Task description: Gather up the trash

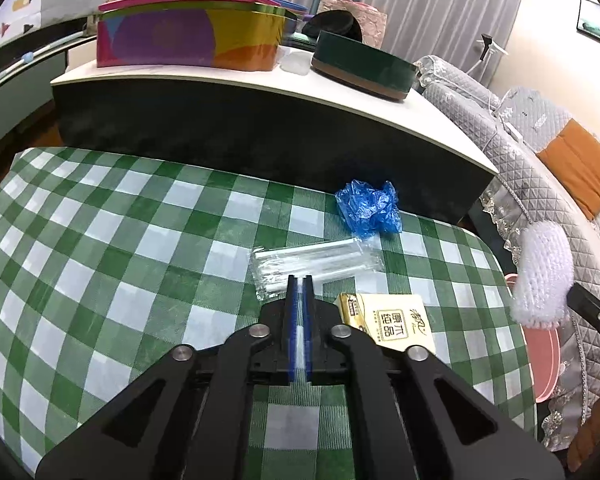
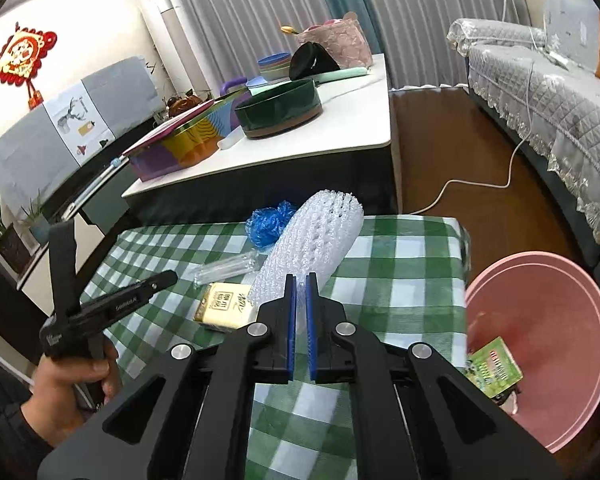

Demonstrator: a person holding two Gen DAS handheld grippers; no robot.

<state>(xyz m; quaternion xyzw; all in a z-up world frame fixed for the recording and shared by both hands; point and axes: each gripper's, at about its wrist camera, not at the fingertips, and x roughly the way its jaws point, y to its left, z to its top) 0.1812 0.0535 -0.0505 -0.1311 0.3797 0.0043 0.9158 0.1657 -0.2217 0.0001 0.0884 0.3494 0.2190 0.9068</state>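
Green-and-white checked cloth covers the surface [image 1: 112, 240] where the trash lies. Three pieces sit close together near its far right part: a crumpled blue plastic [image 1: 370, 208] by the far edge, a clear packet [image 1: 312, 262] of white sticks just in front of it, and a yellow tissue pack [image 1: 392, 320] nearest the camera, partly hidden behind the tool's black arm.

Left tongs [image 1: 299, 280] stand narrow, with only a thin pale slit between the blue pads. Their tips overlap the near edge of the clear packet. Whether they pinch its film or merely hang over it cannot be told. From the right wrist camera this tool appears side-on, gripped by a hand [image 2: 72, 376] cut off at the picture's lower left.

Right tongs [image 2: 300, 278] are clamped on the lower end of a white bubble wrap [image 2: 316, 236], which stands up and away from them, tilted, blocking part of the cloth and the blue plastic behind it. The left view shows it lifted off the surface at the right edge.

Beside the surface, lower down, sits a pink basin [image 2: 540, 280], cut off by the lens rim. A green printed wrapper [image 2: 494, 368] lies inside; its print is too small to read.
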